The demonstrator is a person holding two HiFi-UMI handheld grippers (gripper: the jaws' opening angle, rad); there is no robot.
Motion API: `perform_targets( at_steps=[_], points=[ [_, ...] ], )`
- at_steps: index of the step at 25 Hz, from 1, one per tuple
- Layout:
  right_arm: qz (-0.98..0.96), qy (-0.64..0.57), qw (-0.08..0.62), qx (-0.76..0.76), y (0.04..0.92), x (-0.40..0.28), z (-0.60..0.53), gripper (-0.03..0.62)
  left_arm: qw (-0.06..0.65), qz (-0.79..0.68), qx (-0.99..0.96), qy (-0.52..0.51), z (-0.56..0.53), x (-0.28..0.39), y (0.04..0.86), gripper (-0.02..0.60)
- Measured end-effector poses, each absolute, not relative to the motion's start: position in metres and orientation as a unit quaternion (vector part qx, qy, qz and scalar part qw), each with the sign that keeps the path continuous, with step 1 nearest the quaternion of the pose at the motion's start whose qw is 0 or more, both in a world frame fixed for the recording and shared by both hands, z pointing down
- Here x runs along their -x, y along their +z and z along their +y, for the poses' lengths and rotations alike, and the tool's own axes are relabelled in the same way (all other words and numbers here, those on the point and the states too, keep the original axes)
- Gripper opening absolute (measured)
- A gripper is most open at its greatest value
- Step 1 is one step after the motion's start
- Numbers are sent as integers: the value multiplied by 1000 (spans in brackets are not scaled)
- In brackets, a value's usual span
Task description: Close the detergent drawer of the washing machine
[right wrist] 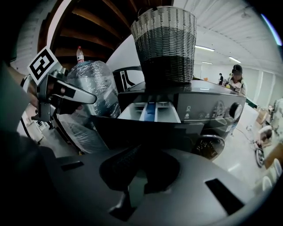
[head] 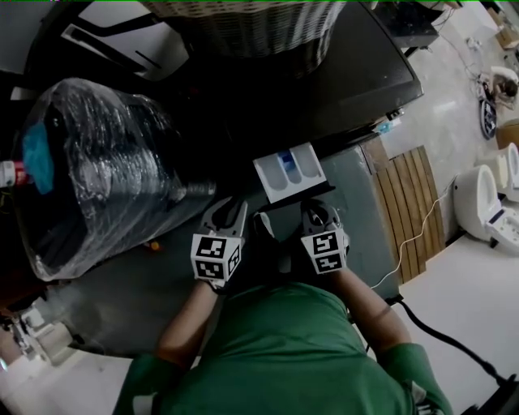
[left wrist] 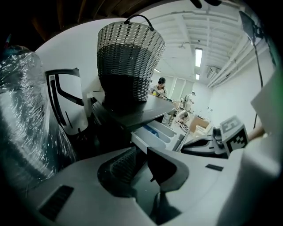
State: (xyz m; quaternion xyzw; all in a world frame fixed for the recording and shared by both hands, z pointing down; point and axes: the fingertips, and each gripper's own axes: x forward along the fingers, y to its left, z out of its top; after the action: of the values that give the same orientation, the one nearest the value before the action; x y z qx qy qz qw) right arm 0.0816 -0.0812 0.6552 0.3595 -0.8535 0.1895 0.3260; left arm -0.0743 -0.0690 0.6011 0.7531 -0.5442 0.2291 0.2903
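The white detergent drawer (head: 289,172) (left wrist: 157,132) (right wrist: 150,111) stands pulled out from the dark washing machine (head: 332,89) (right wrist: 208,110), showing blue and white compartments. My left gripper (head: 229,212) (left wrist: 142,149) hovers just in front of the drawer's left corner, jaws shut with nothing between them. The right gripper (head: 320,211) (right wrist: 142,148) sits before the drawer's right corner, also shut and empty. Neither touches the drawer front. Each gripper view catches the other gripper's marker cube (left wrist: 233,134) (right wrist: 42,64) at its edge.
A woven basket (head: 243,24) (left wrist: 128,62) (right wrist: 166,44) rests on the machine's top. A large plastic-wrapped water bottle (head: 97,170) (right wrist: 90,84) lies to the left. A wooden slat mat (head: 409,203), white cable and toilets (head: 495,194) are at right. People work far behind.
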Motion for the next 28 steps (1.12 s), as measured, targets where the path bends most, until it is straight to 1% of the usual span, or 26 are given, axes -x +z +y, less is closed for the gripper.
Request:
perform_targets(
  at_steps=[5, 12, 28],
  points=[
    [-848, 189, 323, -376, 655, -78, -86, 21, 294, -534, -757, 234, -80, 88, 606, 92],
    [-851, 186, 321, -373, 653, -53, -127, 21, 290, -524, -767, 232, -110, 90, 603, 92],
    [-858, 201, 309, -357, 653, -17, -188, 21, 307, -553, -739, 230, -150, 132, 607, 92]
  ],
)
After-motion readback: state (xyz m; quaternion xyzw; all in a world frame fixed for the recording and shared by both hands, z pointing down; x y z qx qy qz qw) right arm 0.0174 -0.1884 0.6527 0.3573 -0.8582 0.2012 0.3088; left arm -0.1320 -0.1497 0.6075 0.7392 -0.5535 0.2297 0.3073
